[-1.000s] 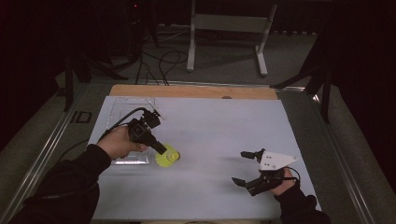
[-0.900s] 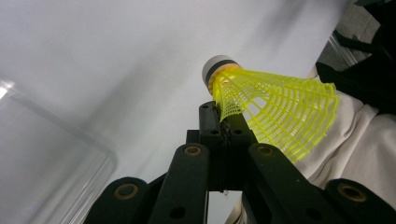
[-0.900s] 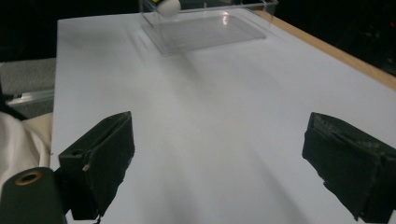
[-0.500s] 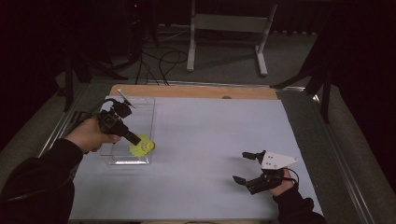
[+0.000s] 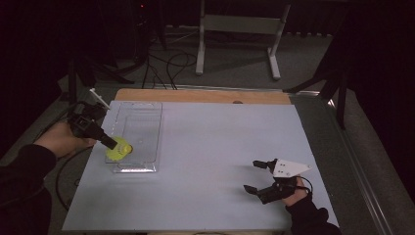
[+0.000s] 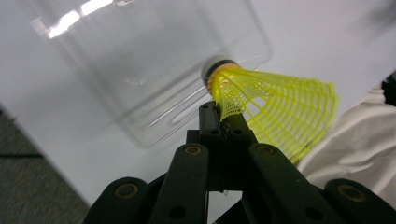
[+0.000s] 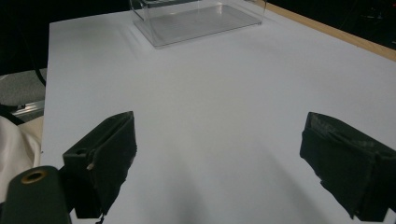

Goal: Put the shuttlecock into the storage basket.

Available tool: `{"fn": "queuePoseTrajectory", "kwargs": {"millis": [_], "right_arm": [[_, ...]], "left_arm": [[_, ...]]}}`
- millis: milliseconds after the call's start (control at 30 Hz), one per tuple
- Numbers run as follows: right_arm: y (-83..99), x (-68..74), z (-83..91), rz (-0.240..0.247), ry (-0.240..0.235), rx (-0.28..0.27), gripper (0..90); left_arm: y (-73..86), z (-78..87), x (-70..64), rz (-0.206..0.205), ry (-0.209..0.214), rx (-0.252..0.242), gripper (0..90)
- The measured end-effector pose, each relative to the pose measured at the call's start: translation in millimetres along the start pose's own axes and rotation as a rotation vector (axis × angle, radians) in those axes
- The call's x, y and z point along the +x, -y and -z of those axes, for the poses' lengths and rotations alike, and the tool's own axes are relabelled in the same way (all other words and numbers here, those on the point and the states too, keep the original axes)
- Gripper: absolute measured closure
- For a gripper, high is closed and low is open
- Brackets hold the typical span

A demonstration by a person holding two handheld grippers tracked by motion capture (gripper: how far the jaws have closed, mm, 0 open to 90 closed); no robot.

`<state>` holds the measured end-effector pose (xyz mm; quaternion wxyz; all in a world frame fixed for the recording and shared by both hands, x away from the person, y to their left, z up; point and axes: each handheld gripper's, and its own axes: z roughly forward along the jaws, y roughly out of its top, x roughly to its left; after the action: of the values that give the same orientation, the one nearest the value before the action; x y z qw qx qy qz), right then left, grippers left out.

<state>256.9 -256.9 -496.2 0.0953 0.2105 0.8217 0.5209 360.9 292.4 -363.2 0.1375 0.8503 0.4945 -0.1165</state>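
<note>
High view: my left claw (image 5: 113, 144) is clamped on a yellow shuttlecock (image 5: 118, 151) at the near left corner of the clear tray (image 5: 147, 110), which lies on the left side of the white worktop (image 5: 220, 147). My right claw (image 5: 255, 176) rests near the right front edge, jaws spread wide with nothing between them.

Left gripper view: the left claw (image 6: 223, 122) pinches the mesh skirt of the shuttlecock (image 6: 275, 109); its white cork tip points toward the tray (image 6: 140, 70), at the rounded corner.

Right gripper view: the right claw (image 7: 224, 163) gapes over bare worktop (image 7: 210, 93); the tray (image 7: 196, 18) sits well apart, far ahead.
</note>
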Motion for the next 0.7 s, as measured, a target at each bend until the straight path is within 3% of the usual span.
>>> {"fn": "queuePoseTrajectory", "kwargs": {"millis": [367,700], "right_arm": [[0.4,0.0,-0.2,-0.008,-0.003,0.004,10.9],[2.4,-0.3,-0.5,-0.015,-0.011,0.011,10.9]], "left_arm": [[10.9,8.1,22.7,0.070,-0.037,0.031,90.0],[11.6,-4.6,33.2,0.095,-0.061,0.099,90.0]]}}
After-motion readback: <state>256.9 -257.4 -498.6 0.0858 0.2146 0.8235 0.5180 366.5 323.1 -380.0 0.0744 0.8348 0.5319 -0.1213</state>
